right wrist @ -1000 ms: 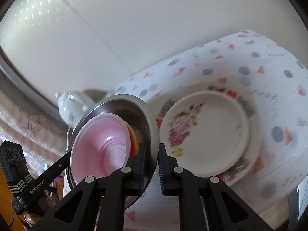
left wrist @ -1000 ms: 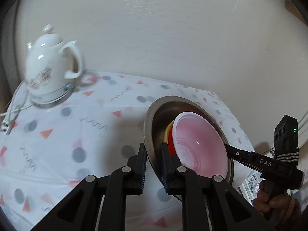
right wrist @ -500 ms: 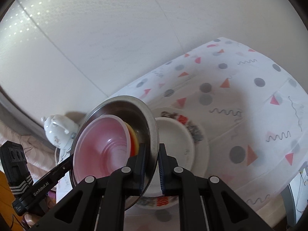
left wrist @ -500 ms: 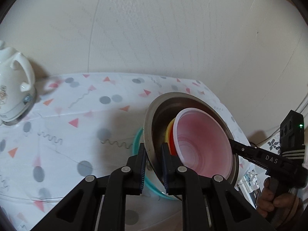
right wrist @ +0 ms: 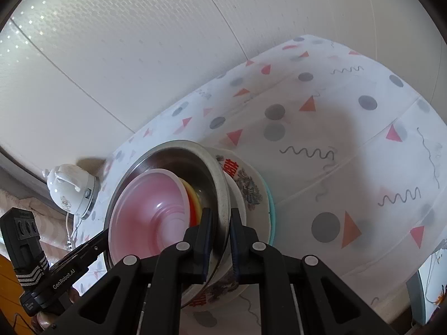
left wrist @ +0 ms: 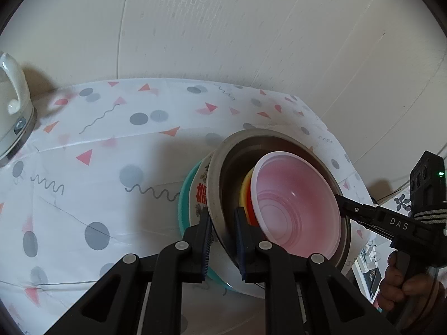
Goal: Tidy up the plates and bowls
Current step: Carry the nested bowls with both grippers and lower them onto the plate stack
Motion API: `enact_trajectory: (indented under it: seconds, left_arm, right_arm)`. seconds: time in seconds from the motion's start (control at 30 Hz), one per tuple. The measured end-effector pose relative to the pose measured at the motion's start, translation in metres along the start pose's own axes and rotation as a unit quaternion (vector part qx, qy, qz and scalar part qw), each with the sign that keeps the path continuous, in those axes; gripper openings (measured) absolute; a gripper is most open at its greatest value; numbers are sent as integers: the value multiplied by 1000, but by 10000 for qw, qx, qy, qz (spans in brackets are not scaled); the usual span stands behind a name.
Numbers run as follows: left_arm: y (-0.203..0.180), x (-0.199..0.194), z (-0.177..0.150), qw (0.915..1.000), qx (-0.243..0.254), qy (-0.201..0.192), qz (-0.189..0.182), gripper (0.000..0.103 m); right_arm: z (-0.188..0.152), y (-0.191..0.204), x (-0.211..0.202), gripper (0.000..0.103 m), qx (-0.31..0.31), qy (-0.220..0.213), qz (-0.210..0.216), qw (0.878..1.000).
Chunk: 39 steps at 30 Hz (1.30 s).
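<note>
I see both grippers pinching steel bowl (left wrist: 223, 173) rim | left gripper (left wrist: 222, 240) | right gripper (right wrist: 222, 237) | pink bowl (left wrist: 296, 206) inside | tablecloth (left wrist: 97, 167)

2 wrist fisheyes, close, facing opposite sides, sharing steel bowl (left wrist: 223, 173), perhaps tilted

Soft, even daylight filled both views — no harsh glare. The tablecloth (right wrist: 349, 145) carried one broad dim shadow. Fisheye bending darkened the corners — focus stayed sharp.
</note>
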State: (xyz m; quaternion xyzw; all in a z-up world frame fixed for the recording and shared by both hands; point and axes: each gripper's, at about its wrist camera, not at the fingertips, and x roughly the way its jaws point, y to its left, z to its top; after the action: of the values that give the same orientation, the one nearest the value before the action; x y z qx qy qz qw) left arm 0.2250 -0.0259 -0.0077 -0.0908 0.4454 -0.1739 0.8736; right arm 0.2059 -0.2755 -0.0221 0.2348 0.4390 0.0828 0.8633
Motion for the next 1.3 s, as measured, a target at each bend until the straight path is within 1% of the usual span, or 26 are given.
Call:
enact_trajectory:
  seconds: [0.1,0.2,0.4,0.57,0.8,0.93,1.0,1.07,1.13,1.3]
  left_arm:
    - [1,5,-2,10000,16,41,-20,16]
    - [0,10,-6,9999,6,130,-32,16]
    - [3,10,-6,9998,-89,138,-101,16]
    - [2,8,-6,9998,-48,145,-116,16]
    - [2,8,-8,9997,-68,200,-139,18]
    - [1,6,-9,9997,-68,199,-138,18]
    - [2,4,-9,9997,-82,188,-146,18]
    - [2,3,-9,9997,-92,171,-151,18]
    - [2,1,-9,9998,-78,149,-140,18]
    - [3,-6,-12,9998,-64,69,-155,18]
  right_arm:
    - [0,-1,6,12,-65,117,-132,9998]
    - [0,-6,9,12,39,154,-134,9998]
    - [1,-6,11,11,49,180,-173,9997]
    - [2,-6,12,11,54,252,-200,9995]
    - [0,-7,13,12,154,236,-78,9996]
    - [-3,-7,17,14,273,308,14,9992]
    - [-4,-9,14,14,386,265,89,9989]
    - [-4,-12,10,20,519,190,208,9983]
    - [-3,-14,3,20,573,42,281,9979]
    - [-5,-17,-10,20,730,-208,280,9967]
